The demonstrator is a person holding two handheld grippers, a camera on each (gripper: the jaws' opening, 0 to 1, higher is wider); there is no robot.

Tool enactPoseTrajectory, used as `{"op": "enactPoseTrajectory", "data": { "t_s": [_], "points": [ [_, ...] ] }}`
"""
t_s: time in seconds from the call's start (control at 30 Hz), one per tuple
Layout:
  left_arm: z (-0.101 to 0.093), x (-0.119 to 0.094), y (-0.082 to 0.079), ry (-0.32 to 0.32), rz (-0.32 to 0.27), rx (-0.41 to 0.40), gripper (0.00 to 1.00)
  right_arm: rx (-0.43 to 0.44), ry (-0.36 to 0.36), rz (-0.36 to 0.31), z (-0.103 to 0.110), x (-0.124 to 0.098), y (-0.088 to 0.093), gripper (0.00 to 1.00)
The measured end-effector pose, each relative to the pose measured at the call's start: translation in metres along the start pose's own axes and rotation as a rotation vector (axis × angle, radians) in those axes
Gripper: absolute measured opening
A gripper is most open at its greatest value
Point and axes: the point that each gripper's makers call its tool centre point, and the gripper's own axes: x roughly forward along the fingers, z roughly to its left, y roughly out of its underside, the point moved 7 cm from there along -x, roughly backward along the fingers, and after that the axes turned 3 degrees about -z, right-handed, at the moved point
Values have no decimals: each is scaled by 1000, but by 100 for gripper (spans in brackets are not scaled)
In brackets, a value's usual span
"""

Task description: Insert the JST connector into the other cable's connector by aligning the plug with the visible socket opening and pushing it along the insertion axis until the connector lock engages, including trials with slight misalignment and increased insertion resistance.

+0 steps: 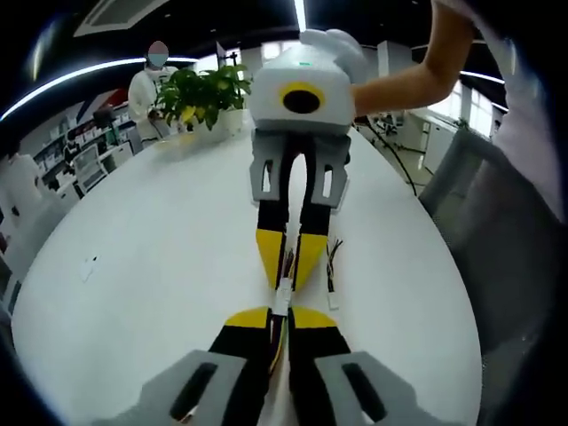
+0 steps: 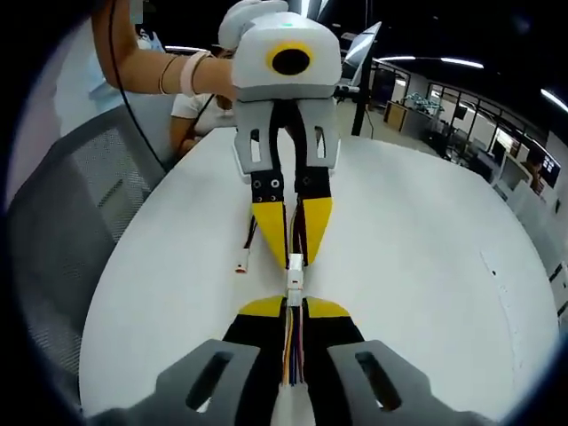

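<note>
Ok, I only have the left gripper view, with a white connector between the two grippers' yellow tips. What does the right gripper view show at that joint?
Observer: Two white connector bodies sit end to end, touching, between the left gripper and right gripper. I cannot tell whether the lock has engaged.
Operator: What is the right gripper holding?
Observer: Coloured wires, running back from the connector between its closed jaws.
Operator: And the left one?
Observer: Its cable is pinched between its yellow tips.

Smooth white table (image 1: 160, 257) — matt, connector (image 2: 294, 286) seemingly plastic
</note>
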Motion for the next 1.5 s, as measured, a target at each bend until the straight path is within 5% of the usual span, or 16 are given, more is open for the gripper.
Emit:
{"op": "enactPoseTrajectory", "data": {
  "t_s": [1.5],
  "points": [
    [14, -5, 1, -41, -18, 43, 0, -17, 36, -63, -15, -3, -8, 2]
  ]
}}
